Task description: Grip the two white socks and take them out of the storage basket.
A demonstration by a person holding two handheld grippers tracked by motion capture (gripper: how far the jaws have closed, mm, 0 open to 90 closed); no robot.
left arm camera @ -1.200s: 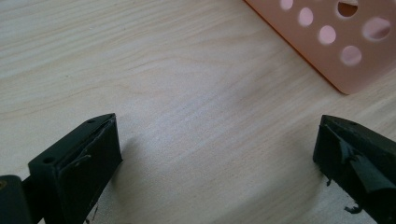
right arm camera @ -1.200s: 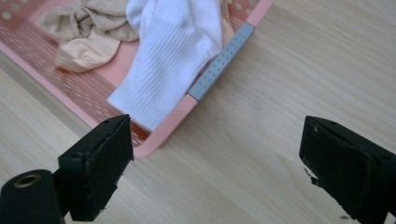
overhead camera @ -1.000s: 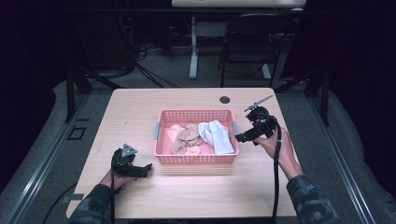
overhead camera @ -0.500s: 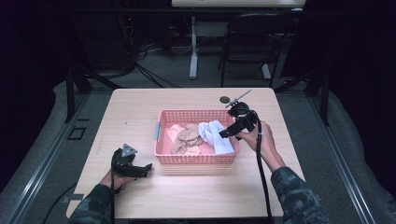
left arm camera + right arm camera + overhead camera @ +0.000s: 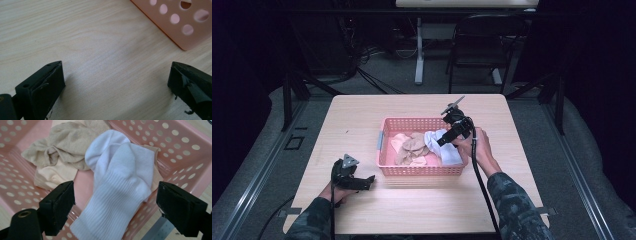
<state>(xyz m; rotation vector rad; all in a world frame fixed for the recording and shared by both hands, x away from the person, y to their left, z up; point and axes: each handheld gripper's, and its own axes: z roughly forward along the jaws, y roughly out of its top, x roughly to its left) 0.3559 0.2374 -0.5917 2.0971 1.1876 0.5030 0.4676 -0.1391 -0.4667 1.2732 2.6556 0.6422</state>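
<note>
Spreading wide on either side of a white sock [image 5: 120, 187], the black jaws of the right gripper [image 5: 115, 205] have just been closing a little, yet their pads stand clear of the ribbed cuff between them, as the right gripper view makes plain. That close look also picks out the sock's place: draped at one end of a pink perforated basket [image 5: 180, 147], cuff up against the wall, with crumpled beige socks [image 5: 62, 142] lying just beside it on the basket floor. From the high view the right gripper [image 5: 447, 138] is seen poised over the basket's right end, the hand [image 5: 479, 147] behind it at the rim. The high view further places the left gripper [image 5: 357, 181] low on the table [image 5: 362, 120], near the basket's front left corner. Its own view shows jaws parted over bare wood, nothing between them, one corner of the basket [image 5: 180, 27] just ahead.
</note>
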